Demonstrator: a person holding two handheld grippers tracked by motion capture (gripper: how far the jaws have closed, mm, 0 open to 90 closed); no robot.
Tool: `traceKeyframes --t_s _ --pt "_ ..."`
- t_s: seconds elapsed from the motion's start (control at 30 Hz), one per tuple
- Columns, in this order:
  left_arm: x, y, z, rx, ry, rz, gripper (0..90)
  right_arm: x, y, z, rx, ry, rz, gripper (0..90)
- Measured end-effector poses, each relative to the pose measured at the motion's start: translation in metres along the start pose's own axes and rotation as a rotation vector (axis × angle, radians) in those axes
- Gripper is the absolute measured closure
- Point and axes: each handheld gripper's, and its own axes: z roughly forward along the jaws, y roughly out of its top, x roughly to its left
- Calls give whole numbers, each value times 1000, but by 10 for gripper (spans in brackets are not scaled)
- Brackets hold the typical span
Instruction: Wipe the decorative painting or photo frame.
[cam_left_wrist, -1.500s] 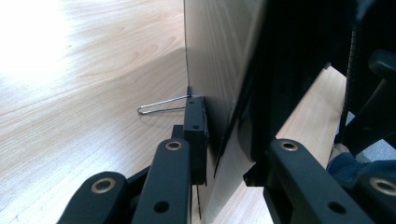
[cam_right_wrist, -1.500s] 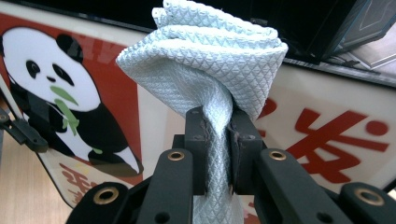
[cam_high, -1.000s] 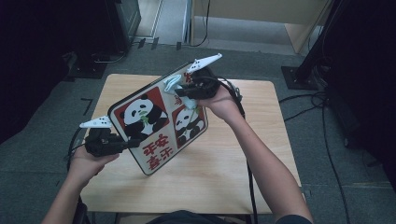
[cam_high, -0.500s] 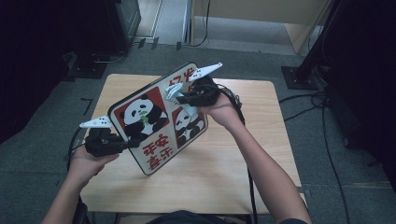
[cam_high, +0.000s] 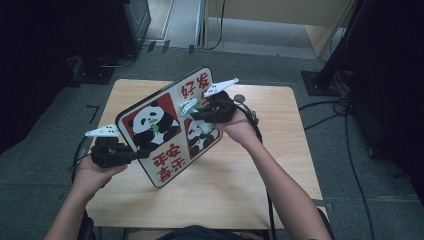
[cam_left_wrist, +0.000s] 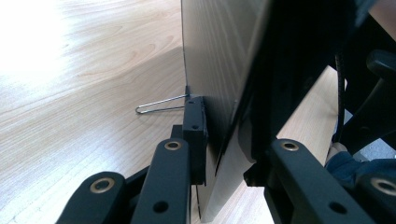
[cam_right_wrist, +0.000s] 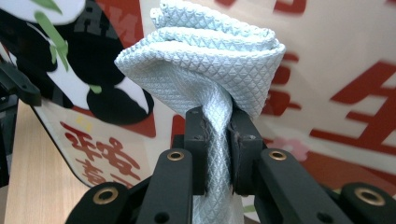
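Note:
A rounded board printed with pandas and red characters (cam_high: 165, 130) stands tilted on its edge on the wooden table (cam_high: 285, 165). My left gripper (cam_high: 137, 153) is shut on the board's left edge; the left gripper view has the board edge (cam_left_wrist: 219, 70) clamped between the black jaws (cam_left_wrist: 224, 154). My right gripper (cam_high: 194, 114) is shut on a folded pale blue cloth (cam_high: 189, 106), and the cloth is against the board's printed face near its middle. The cloth (cam_right_wrist: 205, 56) bulges above the right gripper (cam_right_wrist: 218, 140), with the board close behind it.
A thin wire loop (cam_left_wrist: 159, 105) sticks out from the board's back, low over the table. Black cables (cam_high: 350, 165) run across the floor right of the table. Dark stands and cabinets (cam_high: 132, 20) surround the table's far side.
My right gripper has carried the cloth a little downward across the board's face. The left gripper and the board have hardly moved.

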Motion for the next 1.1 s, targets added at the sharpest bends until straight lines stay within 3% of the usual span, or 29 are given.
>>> traceKeyframes --t_s 0.7,1.1 --pt "-1 0 0 0 4 5 762 0 -33 11 -61 -2 4 801" --pt "-2 0 0 0 8 11 762 0 -55 19 -57 -1 5 797"
